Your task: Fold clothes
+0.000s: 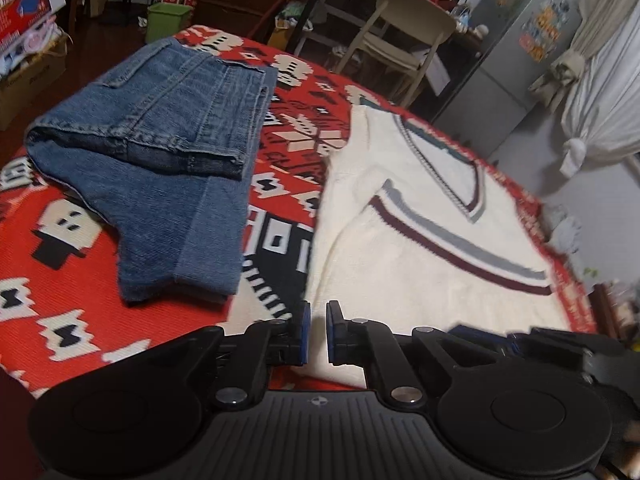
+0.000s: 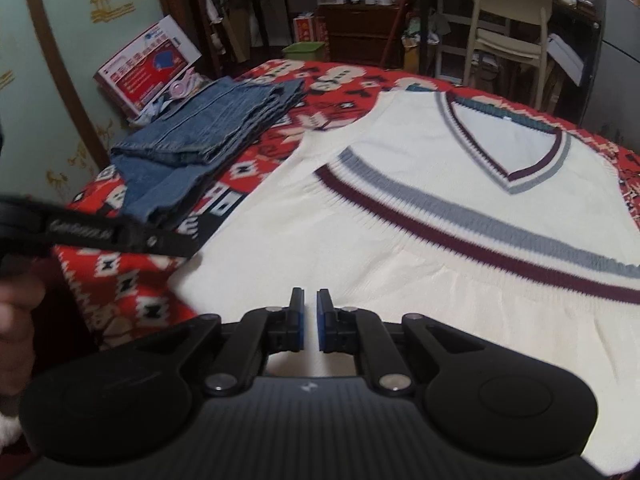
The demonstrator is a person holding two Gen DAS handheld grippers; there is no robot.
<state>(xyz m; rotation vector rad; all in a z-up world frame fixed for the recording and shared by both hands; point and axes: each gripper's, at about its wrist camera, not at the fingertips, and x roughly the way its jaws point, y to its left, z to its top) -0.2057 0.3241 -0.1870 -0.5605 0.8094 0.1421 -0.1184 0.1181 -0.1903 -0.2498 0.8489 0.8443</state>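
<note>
— Both sets of fingers hang over the near hem of the white vest [image 2: 400, 216], nearly shut, a thin gap between the pads, nothing in either. The left gripper [image 1: 315, 336] sits at the vest's left edge, the right gripper [image 2: 310, 320] further in over the knit.

— So what might go wrong?

— That loose knit. I'd guess a pinch takes only the top layer, and the fold drags crooked. The patterned red cloth [image 1: 60, 312] on the surface could get caught up too.

— And the jeans [image 1: 168, 168]?

— Folded already, beyond the fingers to the left, apart from the vest.

— Any writing?

— Lettering on the other gripper's arm [image 2: 84, 232], too blurred to read. Likewise the red box [image 2: 148, 68] far left.
</note>
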